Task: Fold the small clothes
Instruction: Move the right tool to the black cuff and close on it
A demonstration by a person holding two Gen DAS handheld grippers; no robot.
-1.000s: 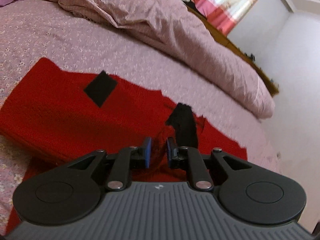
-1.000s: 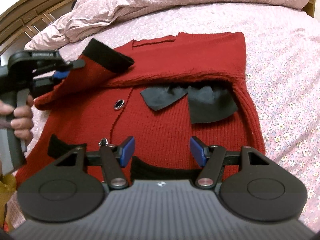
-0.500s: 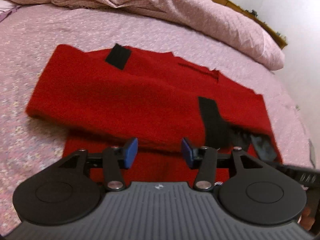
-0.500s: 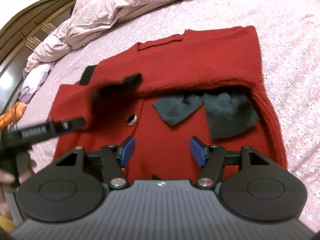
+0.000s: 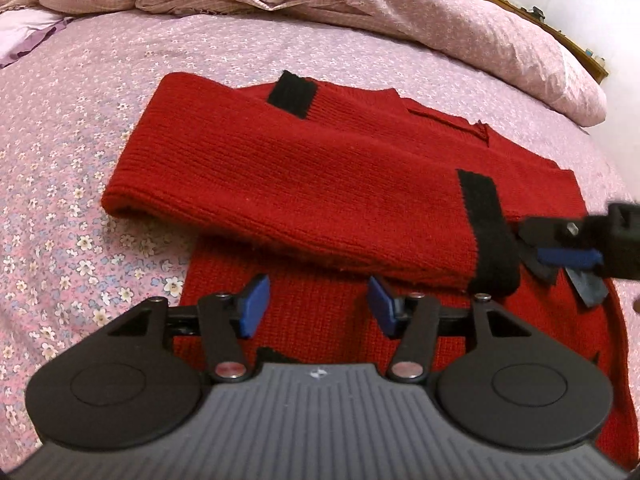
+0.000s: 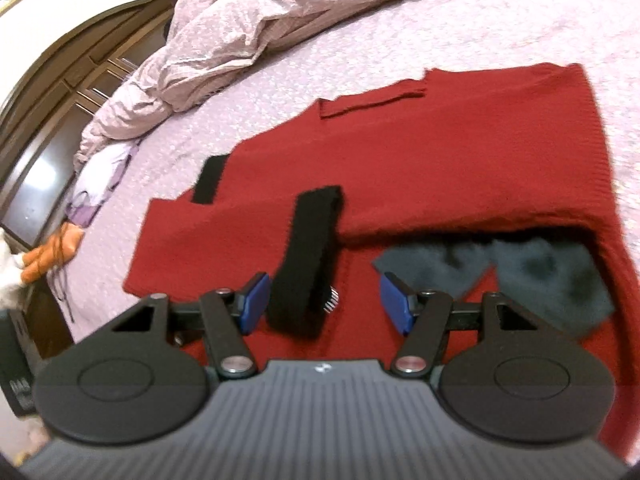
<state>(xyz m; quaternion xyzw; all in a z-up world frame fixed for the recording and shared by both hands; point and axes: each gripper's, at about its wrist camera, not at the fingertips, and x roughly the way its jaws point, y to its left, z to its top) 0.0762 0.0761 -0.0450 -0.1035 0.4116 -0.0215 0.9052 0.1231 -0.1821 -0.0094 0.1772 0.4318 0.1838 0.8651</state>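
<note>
Cardigan (image 5: 328, 184) lies on the bed (image 5: 80, 128), long axis apparently toward the duvet (image 5: 360, 4). Folded sleeve's black cuff (image 6: 306, 256) points back toward both grippers. Left gripper (image 5: 318, 310), clenched a second ago, has released; right gripper (image 6: 322, 306) remains released.

Red ribbed knit sweater (image 5: 304, 184), matt and slightly fuzzy, with black knit cuffs (image 6: 308, 252). Thin floral cotton bedsheet (image 5: 80, 128), matt, at 9 o'clock. Crumpled soft duvet (image 5: 360, 4) at 12 o'clock. Matt black plastic left gripper (image 5: 318, 312) with smooth blue pads (image 5: 254, 310). Glossy dark wood cabinet (image 6: 52, 112).
</note>
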